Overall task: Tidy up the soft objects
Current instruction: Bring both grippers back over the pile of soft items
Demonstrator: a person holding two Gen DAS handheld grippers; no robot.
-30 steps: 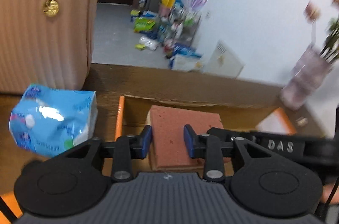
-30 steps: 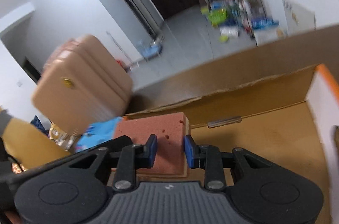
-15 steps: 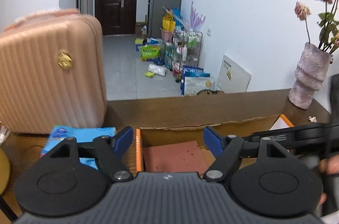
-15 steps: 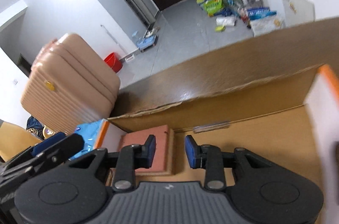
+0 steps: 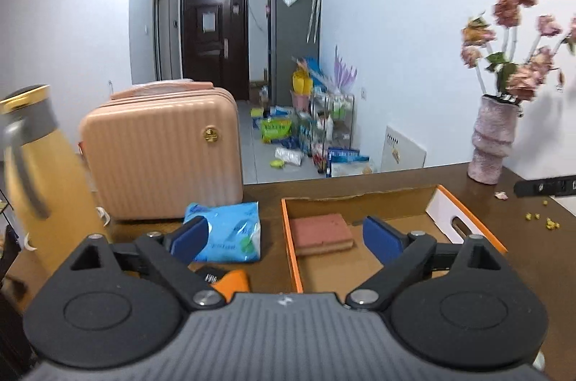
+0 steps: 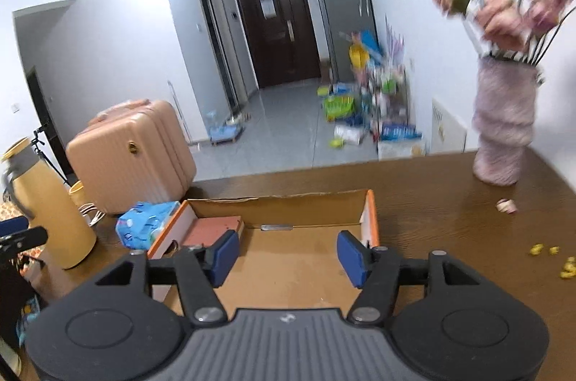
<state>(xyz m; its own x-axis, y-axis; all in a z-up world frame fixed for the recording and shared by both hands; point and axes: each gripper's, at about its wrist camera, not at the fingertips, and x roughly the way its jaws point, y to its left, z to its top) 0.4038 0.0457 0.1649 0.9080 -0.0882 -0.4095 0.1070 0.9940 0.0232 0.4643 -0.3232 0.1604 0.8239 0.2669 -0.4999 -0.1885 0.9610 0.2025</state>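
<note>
Beyond the left gripper (image 5: 284, 237), whose fingers have just been opening and now stand wide apart with nothing between them, the red-brown sponge (image 5: 321, 231) lies flat in the cardboard box (image 5: 289, 244), tucked into the corner nearest the left finger's side. So one soft thing looks put away. The blue tissue pack (image 5: 228, 233) is still out on the tabletop (image 5: 532, 258), just past the left finger (image 5: 189, 237) and outside the box wall, close to the pink suitcase (image 5: 162, 154); by my reading it is what remains to be boxed.

The right gripper (image 6: 284, 253) also has its fingers apart and empty, having just been opening, and points over the bare floor of the box.

Only the left view shows an orange-and-black object (image 5: 228, 278) on the tabletop right below the left finger. Only the right view shows the whole vase (image 6: 502, 125) base and the box's far right wall end-on, and the yellow jug (image 6: 46, 208) standing fully clear of the suitcase.
</note>
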